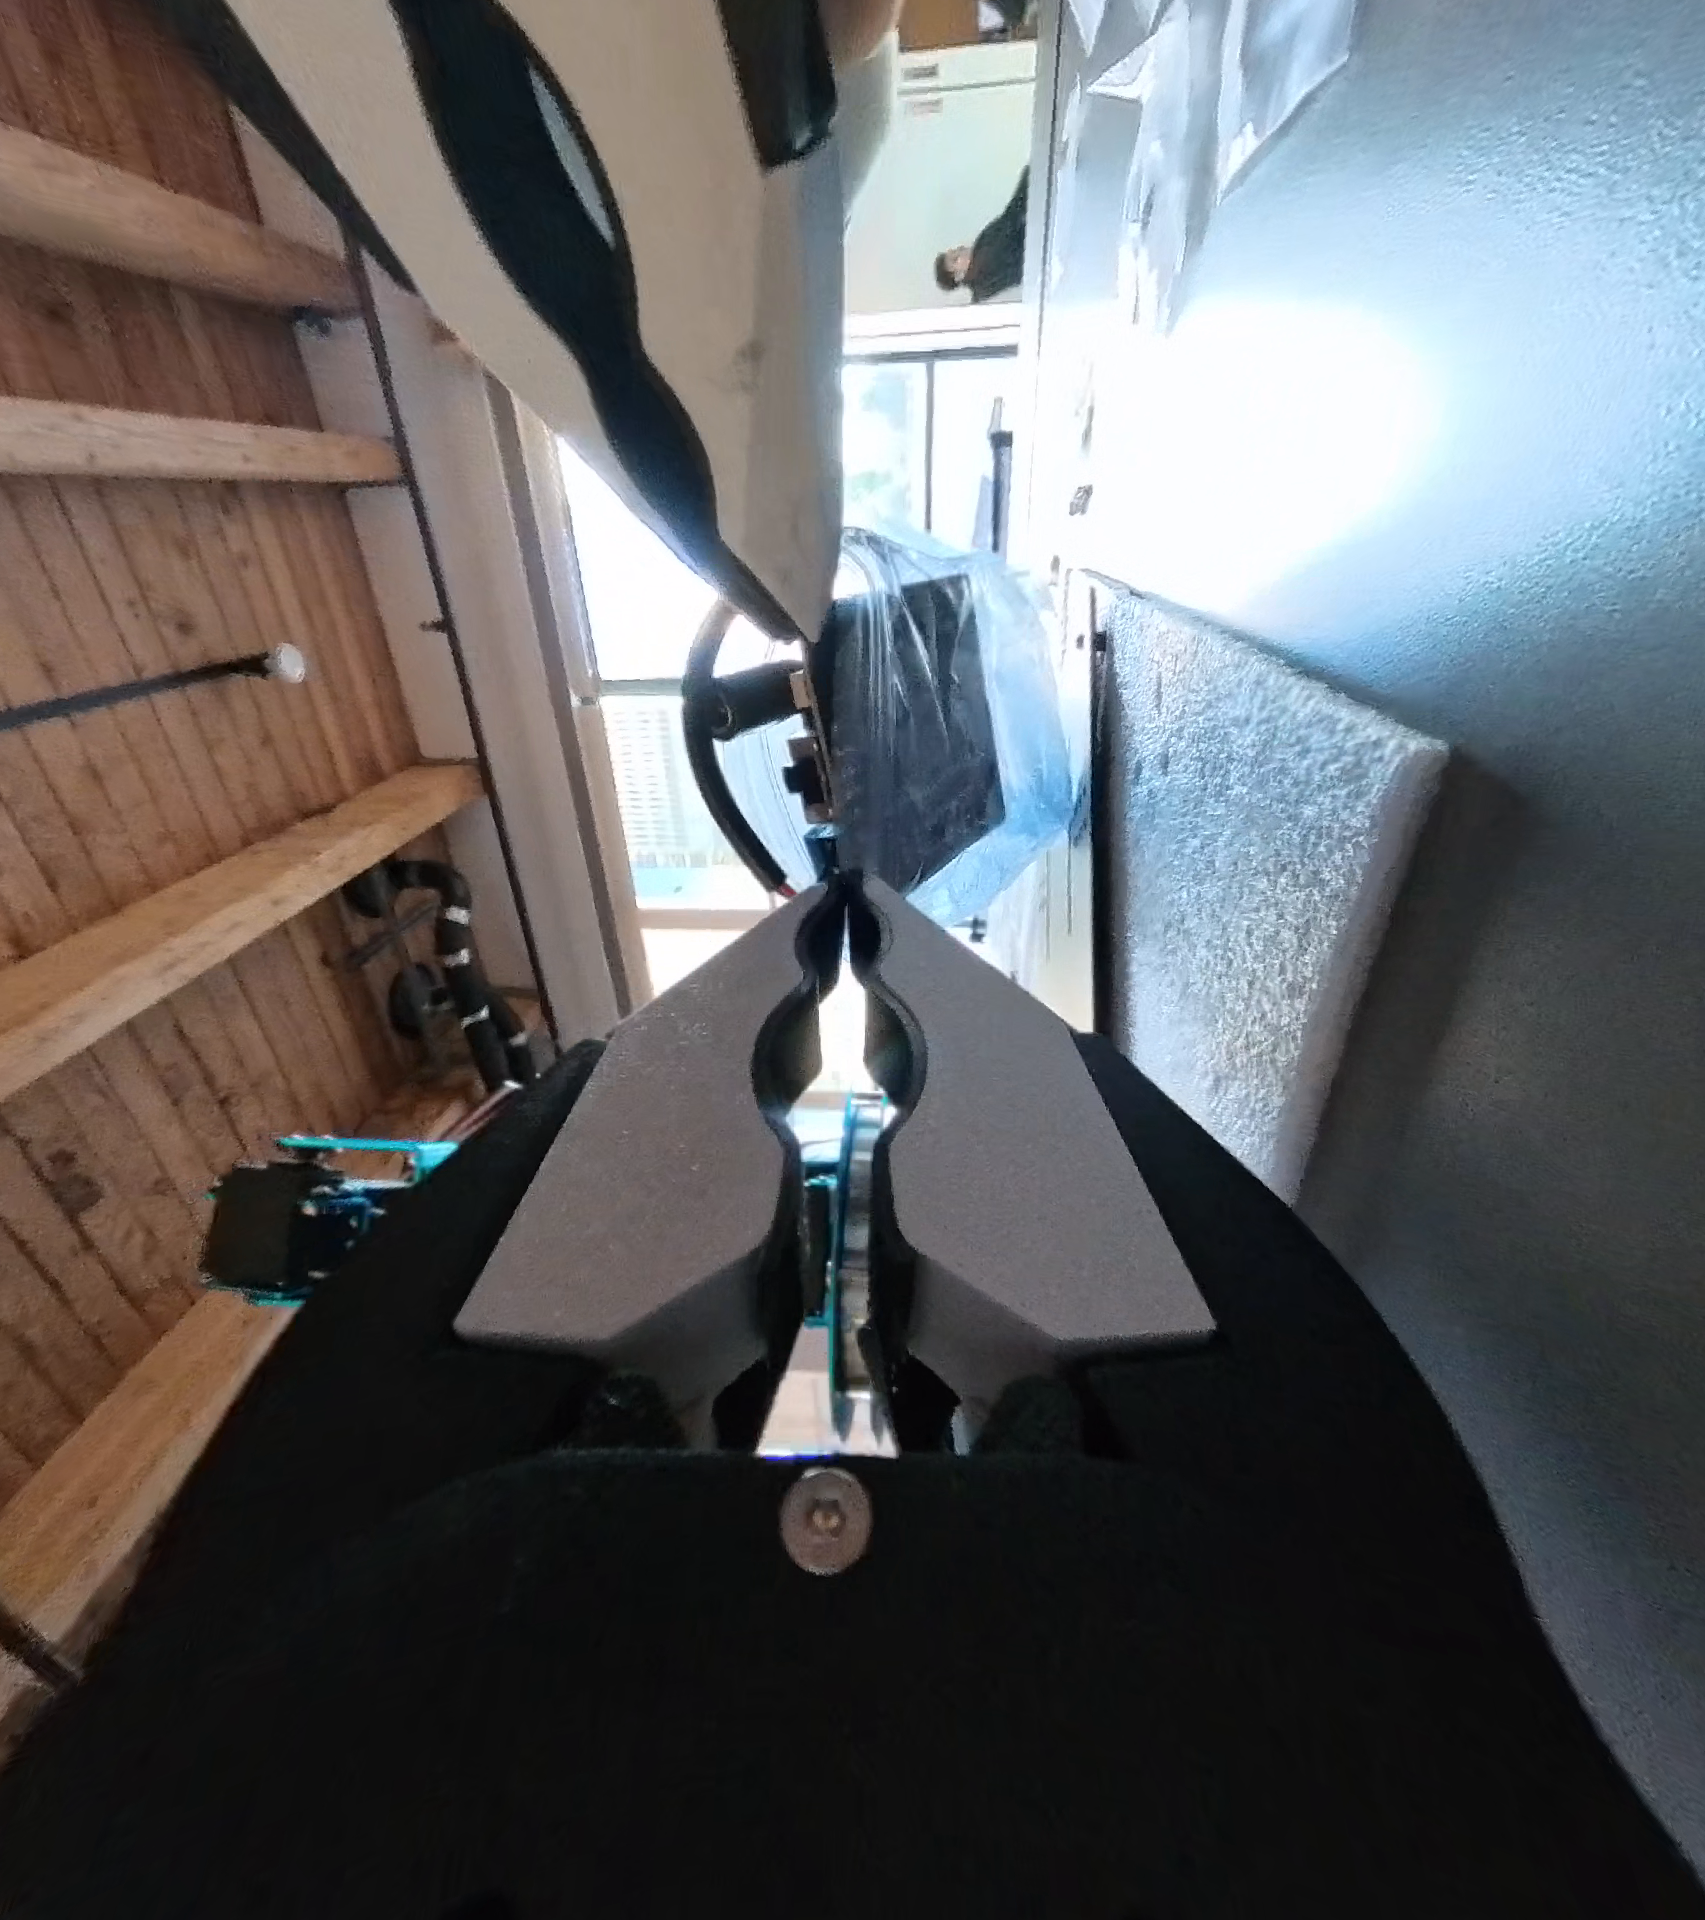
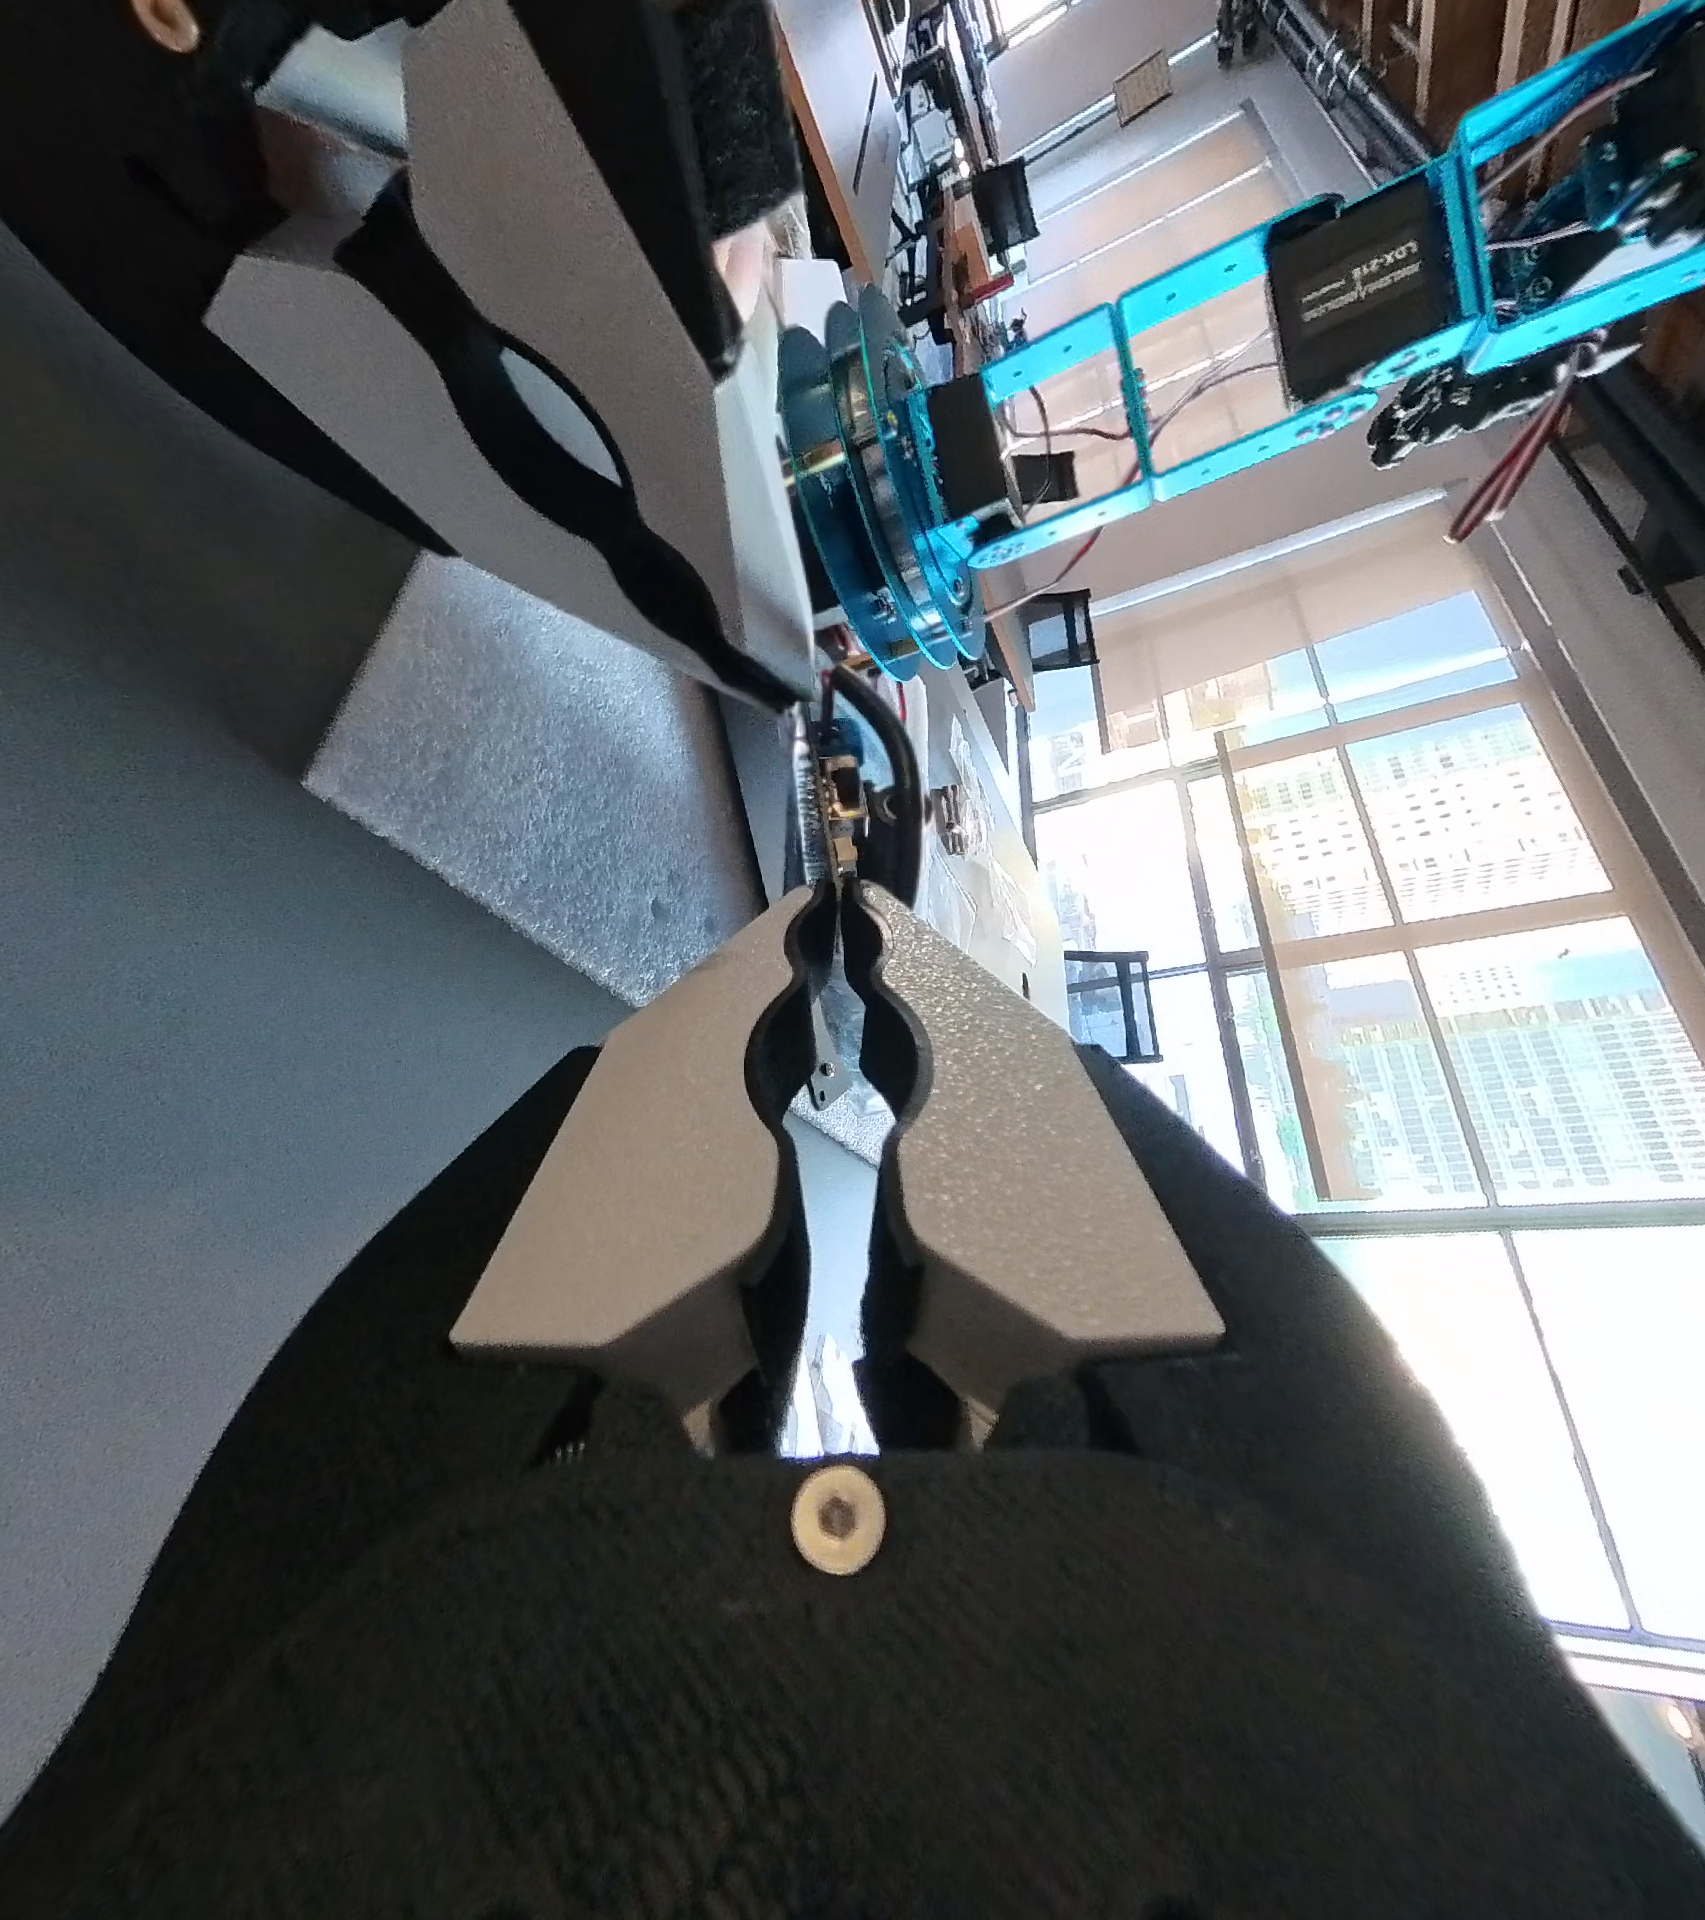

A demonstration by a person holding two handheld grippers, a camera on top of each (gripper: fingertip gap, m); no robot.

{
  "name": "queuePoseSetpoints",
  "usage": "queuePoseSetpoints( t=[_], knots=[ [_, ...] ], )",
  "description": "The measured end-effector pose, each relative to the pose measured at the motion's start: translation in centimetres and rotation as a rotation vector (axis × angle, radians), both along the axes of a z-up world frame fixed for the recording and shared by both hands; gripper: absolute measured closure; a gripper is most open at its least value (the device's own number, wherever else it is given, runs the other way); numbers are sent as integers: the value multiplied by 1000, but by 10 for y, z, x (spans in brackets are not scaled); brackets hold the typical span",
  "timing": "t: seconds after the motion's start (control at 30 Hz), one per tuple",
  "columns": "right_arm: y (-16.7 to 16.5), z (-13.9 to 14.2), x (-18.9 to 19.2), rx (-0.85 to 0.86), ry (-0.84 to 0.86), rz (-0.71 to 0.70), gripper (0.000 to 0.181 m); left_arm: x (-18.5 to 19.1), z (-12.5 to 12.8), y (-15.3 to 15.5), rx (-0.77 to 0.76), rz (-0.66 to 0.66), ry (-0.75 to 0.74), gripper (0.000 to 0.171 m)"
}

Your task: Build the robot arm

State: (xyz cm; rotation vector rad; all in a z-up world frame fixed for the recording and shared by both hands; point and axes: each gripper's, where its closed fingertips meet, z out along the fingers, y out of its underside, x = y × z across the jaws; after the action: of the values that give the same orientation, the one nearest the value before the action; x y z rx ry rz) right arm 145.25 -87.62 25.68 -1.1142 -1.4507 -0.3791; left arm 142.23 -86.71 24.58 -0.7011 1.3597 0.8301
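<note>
The left tongs [image 1: 843, 883] are closed down to a sliver at the tips, and they pinch the near edge of a small dark circuit board [image 1: 915, 717] that is partly wrapped in a clear blue-tinted bag [image 1: 1030, 727]. The board stands edge-on straight ahead of the tips, its long axis running away from them along the line of the fingers.

The right tongs [image 2: 843, 888] are likewise nearly shut, gripping the same board [image 2: 840, 805] from the opposite end — in the right wrist view it shows as a thin edge carrying small metal parts, with a flat metal tab [image 2: 827, 1075] lying back between the fingers. So each pair of tongs sees the other coming in from the upper left, tips almost meeting over the board; neither is clearly nearer to it, since both touch it.

A thick black cable [image 1: 723, 717] loops out of the board's side, beside the tip of the far tongs. Just beyond the board lies a slab of white foam [image 1: 1243, 883] on the grey surface [image 1: 1606, 1039].

Farther off in the right wrist view stands a small blue metal robot arm [image 2: 1191, 343] on a round stacked base [image 2: 869, 499], with black servo blocks and thin wires. Behind it are large windows [image 2: 1450, 987]; the left wrist view shows wooden beams [image 1: 152, 883] well away.
</note>
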Motion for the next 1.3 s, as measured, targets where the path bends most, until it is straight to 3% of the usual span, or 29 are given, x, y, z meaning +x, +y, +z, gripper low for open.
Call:
queuePoseSetpoints(
  t=[0.13, 0.27, 0.67, 1.03, 1.2, 1.3],
  knots=[
    [-1, 1, -1, 8, -6, 0, 181, -2, 1, 6, -45, 68, -34, 171],
    [1, -6, 0, -6, -23, -6, 181, 1, -14, 9, -207, 81, -36, 171],
    [5, -16, 2, -48, -35, -10, 181, 7, -39, 13, -365, 84, 99, 171],
    [5, -14, 3, -49, -22, -15, 181, 10, -39, 15, -286, 99, 168, 171],
    [2, -9, 1, -41, -9, -3, 181, 11, -29, 16, -94, 92, 169, 171],
    [2, -11, 1, -40, -17, -2, 181, 11, -29, 16, -112, 93, 130, 171]
  ],
)
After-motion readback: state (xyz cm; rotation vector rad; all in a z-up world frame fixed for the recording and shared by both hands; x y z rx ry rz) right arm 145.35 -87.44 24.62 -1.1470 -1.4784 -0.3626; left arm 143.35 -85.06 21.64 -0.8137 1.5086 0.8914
